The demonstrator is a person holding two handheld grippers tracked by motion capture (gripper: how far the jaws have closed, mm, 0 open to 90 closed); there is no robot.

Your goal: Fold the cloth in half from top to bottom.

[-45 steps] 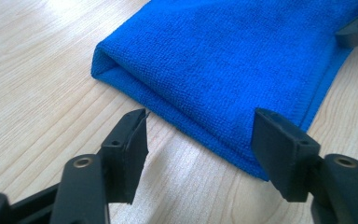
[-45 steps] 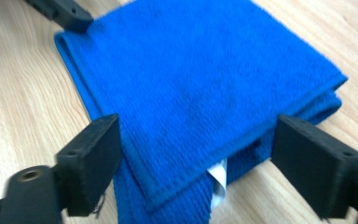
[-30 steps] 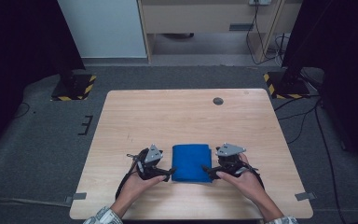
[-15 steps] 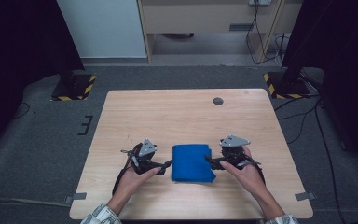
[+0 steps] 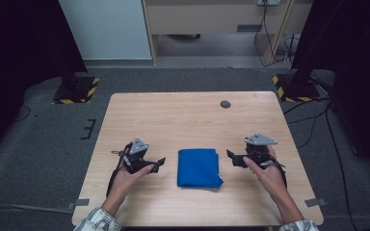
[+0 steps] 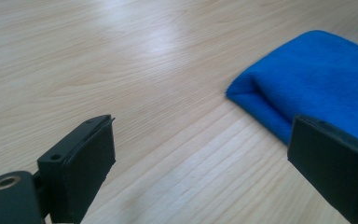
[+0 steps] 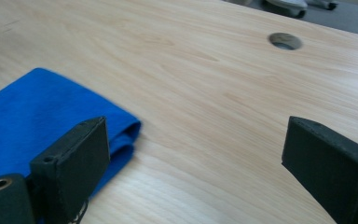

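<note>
A blue cloth (image 5: 199, 167), folded into a rectangle, lies flat on the near middle of the wooden table (image 5: 188, 120). My left gripper (image 5: 158, 162) rests a short way left of it, jaws open and empty. In the left gripper view the folded corner of the cloth (image 6: 317, 79) lies ahead to the right, behind the right jaw of the left gripper (image 6: 203, 140). My right gripper (image 5: 232, 157) sits just right of the cloth, open with nothing held. The right gripper view has the cloth (image 7: 32, 112) behind the left jaw of the right gripper (image 7: 196, 140).
A round cable hole (image 5: 225, 104) sits near the table's far edge, right of centre, and the same cable hole (image 7: 285, 40) lies ahead in the right gripper view. Dark stands with striped bases (image 5: 77, 91) flank the table on the floor.
Both grippers have drawn away from the cloth's side edges, the left one leftward and the right one rightward. The cloth lies where it was.
</note>
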